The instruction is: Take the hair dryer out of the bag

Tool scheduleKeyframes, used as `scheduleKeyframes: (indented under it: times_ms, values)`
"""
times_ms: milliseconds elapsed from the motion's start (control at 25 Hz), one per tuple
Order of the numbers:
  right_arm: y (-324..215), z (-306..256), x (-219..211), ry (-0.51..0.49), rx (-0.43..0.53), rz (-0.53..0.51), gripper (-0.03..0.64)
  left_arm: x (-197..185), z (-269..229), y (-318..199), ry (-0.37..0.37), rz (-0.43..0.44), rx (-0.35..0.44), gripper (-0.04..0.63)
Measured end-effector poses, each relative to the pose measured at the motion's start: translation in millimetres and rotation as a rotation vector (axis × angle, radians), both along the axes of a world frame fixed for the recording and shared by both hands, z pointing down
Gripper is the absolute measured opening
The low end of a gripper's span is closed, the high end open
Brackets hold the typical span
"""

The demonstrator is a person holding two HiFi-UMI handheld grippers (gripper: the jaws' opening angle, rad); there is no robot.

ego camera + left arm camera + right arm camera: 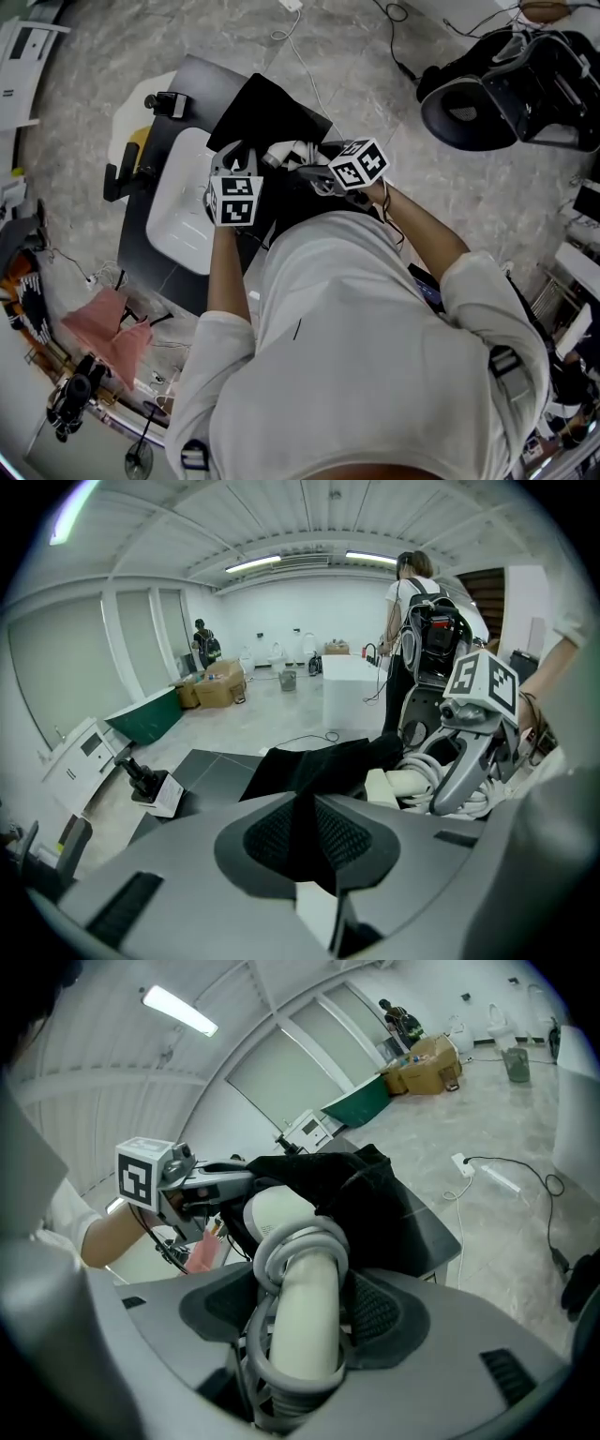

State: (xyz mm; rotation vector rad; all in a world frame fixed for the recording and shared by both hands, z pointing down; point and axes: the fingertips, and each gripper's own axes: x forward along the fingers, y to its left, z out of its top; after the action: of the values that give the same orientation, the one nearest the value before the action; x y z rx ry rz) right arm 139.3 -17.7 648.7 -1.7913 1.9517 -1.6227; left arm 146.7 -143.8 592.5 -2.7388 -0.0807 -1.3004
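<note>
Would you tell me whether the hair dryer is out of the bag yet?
Partly out: the right claw grips its handle; the bag covers its head.

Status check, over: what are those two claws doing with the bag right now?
Left gripper shut on black fabric bag. Right gripper shut on white hair dryer, at cord-wrapped handle. Dryer's far end under bag cloth. Nothing blocking.

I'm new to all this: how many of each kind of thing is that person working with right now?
bag: 1
hair dryer: 1
tongs: 2, left tongs pinching the bag, right tongs clamped on the hair dryer
total: 4
</note>
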Motion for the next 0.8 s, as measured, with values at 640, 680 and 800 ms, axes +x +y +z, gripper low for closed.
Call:
scheduleKeyframes:
  times_ms: [640,680,800]
  values:
    - [11.0,-1.7,3.9,-0.083,0.077,0.028,0.279,9.8,15.3,-5.6,-0.024,-0.026,-0.127,0.061]
    - [10.8,-3.1,2.9,-0.046,0.083,0.008,0.278,8.7,17.9,-6.7,-0.031,-0.024,-0.13,0.061]
    - [10.3,-9.1,-0.3,0.051,0.102,-0.064,0.279,7.1,23.9,-10.4,-0.042,-0.028,-0.157,0.066]
